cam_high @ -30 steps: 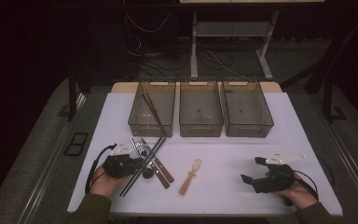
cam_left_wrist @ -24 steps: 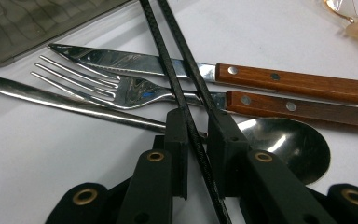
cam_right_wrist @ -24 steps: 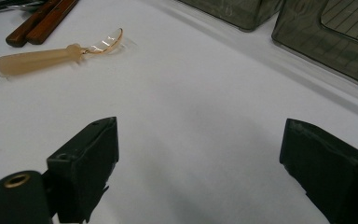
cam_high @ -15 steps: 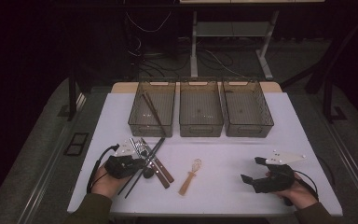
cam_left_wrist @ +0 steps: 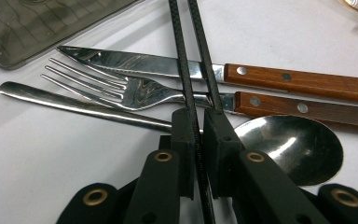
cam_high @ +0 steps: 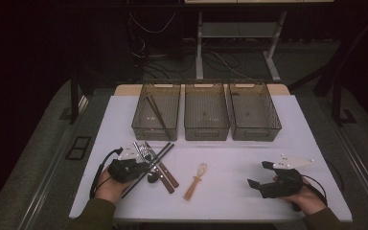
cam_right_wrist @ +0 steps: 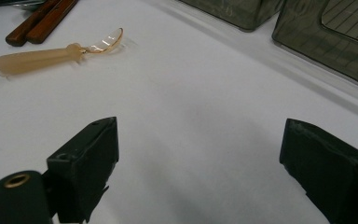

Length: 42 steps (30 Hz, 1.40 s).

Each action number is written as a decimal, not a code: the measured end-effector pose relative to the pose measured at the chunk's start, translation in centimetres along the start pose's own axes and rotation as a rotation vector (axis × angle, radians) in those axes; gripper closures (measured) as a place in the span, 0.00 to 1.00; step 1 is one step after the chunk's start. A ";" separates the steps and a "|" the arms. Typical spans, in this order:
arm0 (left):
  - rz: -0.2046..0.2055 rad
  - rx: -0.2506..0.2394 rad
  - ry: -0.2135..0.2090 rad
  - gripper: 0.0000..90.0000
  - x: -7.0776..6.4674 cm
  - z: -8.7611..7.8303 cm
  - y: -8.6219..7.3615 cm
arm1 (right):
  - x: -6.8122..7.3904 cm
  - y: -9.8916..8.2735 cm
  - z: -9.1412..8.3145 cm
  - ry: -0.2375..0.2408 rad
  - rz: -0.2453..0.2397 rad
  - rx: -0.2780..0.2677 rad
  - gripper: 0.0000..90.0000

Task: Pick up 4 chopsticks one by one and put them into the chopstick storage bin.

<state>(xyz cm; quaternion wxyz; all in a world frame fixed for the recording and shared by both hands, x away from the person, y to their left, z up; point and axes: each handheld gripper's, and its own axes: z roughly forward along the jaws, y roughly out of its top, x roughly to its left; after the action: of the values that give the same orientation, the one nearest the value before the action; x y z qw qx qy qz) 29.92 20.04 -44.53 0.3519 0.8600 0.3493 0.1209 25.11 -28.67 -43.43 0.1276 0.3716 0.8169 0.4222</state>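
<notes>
Left gripper (cam_left_wrist: 196, 135) jaws just closed further, now pinching one black chopstick (cam_left_wrist: 186, 70) over the fork (cam_left_wrist: 121, 88), knife (cam_left_wrist: 177, 67) and spoon (cam_left_wrist: 289, 142); second chopstick (cam_left_wrist: 204, 56) just beside. Right gripper (cam_right_wrist: 198, 158) wide open above bare table (cam_right_wrist: 191, 116), small plastic spoon (cam_right_wrist: 51, 56) and bins (cam_high: 206, 115) beyond.

My tongs pinch one of two thin black chopsticks (cam_left_wrist: 185, 70), which lie slanted across the fork, knife and spoon.
</notes>
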 end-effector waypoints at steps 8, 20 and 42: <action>-0.022 0.003 -0.009 0.94 0.2 0.0 0.0 | 0.0 0.0 0.0 0.000 -0.001 -0.001 0.13; -0.044 -0.013 -0.009 0.95 0.6 -0.6 0.2 | 0.0 0.0 -0.1 0.001 0.000 -0.005 0.13; -0.026 -0.070 -0.051 0.95 0.0 -2.4 1.5 | 0.0 0.1 -0.1 0.000 0.002 -0.009 0.13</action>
<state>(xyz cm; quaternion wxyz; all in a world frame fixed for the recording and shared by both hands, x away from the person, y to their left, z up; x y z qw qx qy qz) 29.64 20.56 -41.74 0.3922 0.8453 0.3467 0.1068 25.08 -28.67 -43.35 0.1291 0.3719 0.8145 0.4260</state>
